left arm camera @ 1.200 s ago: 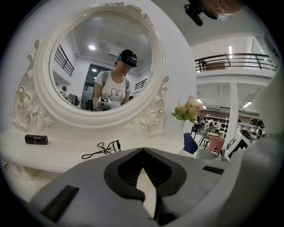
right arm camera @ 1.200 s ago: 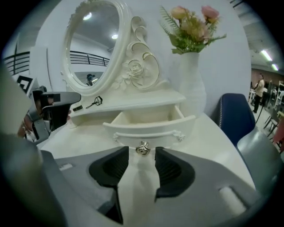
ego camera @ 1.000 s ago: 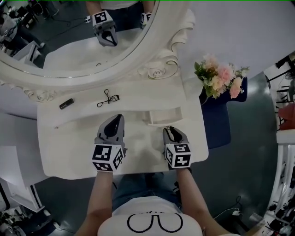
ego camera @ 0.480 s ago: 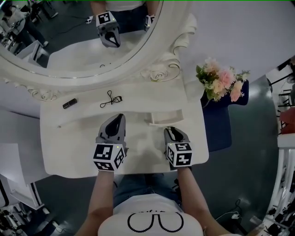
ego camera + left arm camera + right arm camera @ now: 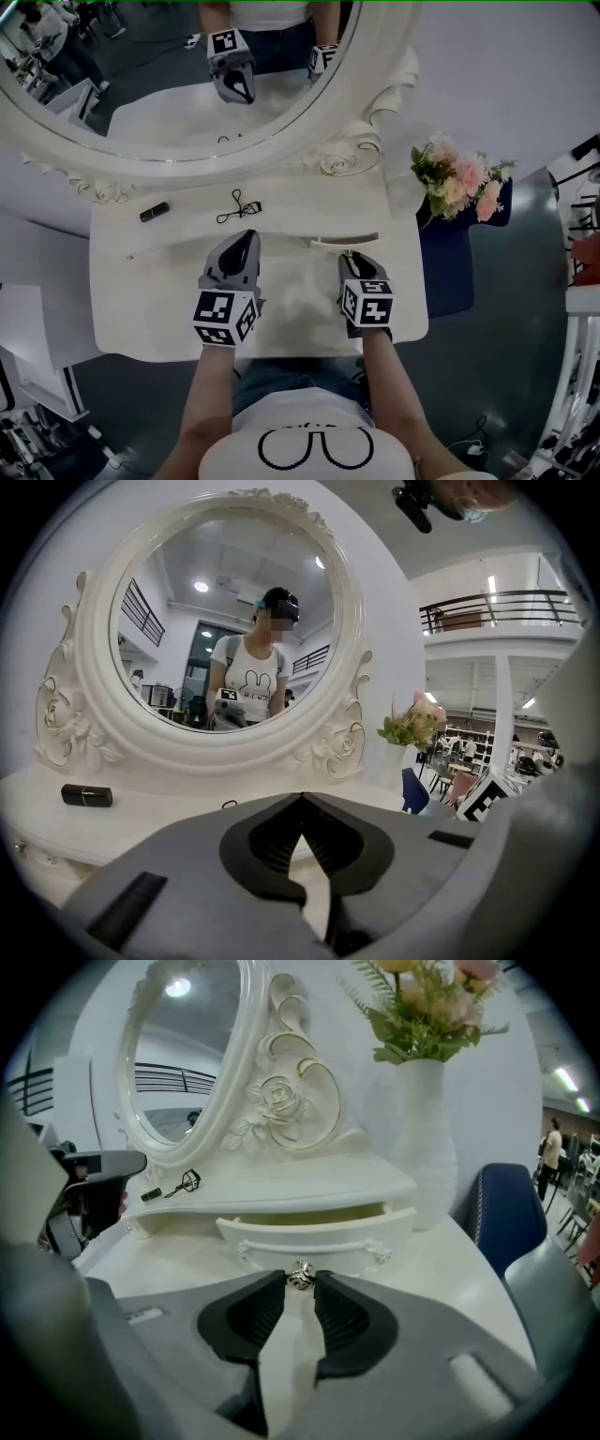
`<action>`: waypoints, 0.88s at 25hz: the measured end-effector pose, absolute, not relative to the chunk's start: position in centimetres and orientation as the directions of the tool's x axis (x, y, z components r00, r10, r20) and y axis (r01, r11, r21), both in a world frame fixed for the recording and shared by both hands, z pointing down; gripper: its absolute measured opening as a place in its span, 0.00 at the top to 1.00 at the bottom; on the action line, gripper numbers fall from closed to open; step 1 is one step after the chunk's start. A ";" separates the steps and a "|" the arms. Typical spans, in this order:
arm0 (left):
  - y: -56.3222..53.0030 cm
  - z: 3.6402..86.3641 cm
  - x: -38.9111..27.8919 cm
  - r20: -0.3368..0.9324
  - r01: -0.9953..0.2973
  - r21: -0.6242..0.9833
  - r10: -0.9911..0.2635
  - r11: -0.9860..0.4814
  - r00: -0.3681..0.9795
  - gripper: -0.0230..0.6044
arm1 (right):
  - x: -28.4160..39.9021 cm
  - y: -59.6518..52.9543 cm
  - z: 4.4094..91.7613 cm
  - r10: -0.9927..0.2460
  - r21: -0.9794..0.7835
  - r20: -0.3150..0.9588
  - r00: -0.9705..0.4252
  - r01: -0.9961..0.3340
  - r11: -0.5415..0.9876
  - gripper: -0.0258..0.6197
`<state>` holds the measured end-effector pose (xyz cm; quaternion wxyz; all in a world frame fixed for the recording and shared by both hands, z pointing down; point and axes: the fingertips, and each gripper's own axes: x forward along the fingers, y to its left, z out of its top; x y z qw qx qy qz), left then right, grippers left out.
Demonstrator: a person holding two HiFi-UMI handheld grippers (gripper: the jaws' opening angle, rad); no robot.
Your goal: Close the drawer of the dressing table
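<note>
Right gripper [image 5: 300,1284], read from its tips outward: the two dark fingertips [image 5: 268,1294] are pinched on the small metal knob [image 5: 299,1277], one pad on each side of it, with nothing else between them. The knob sits at the middle of the drawer [image 5: 323,1234] front, so the drawer lies straight ahead of the fingers, along the line the gripper points. The front's long axis runs left to right, square across that line. A narrow strip of the pale interior shows above the front, so the drawer is judged only slightly open. It is set in the right part of the raised shelf of the dressing table [image 5: 131,309], below the carved frame of the mirror [image 5: 356,155]. Closing it therefore calls for a straight push away from the person and toward the mirror, kept in line with the knob so the front does not skew. The left gripper [image 5: 247,236] hovers over the bare tabletop just left of the drawer and touches none of it. Its jaws are pressed together at the tips and hold nothing. The right hand is thus the nearer one and the only one engaged.
</note>
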<state>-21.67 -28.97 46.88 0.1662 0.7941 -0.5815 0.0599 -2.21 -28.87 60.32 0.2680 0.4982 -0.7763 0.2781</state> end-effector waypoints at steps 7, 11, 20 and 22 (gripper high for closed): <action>-29.6 46.4 -22.2 0.280 -0.946 0.197 -0.910 -0.259 0.307 0.97 | -2.6 -30.9 60.5 -0.621 -0.162 0.700 -0.352 -0.926 0.342 0.80; -29.7 46.0 -22.6 0.277 -0.946 0.195 -0.911 -0.259 0.307 0.97 | -2.8 -31.8 60.5 -0.621 -0.161 0.702 -0.348 -0.927 0.338 0.80; -29.5 45.4 -22.9 0.276 -0.946 0.174 -0.909 -0.272 0.312 0.97 | -3.0 -32.7 60.7 -0.611 -0.174 0.711 -0.349 -0.928 0.329 0.80; -29.4 45.2 -22.9 0.275 -0.947 0.170 -0.910 -0.273 0.311 0.97 | -3.1 -32.8 60.8 -0.604 -0.188 0.711 -0.359 -0.926 0.328 0.81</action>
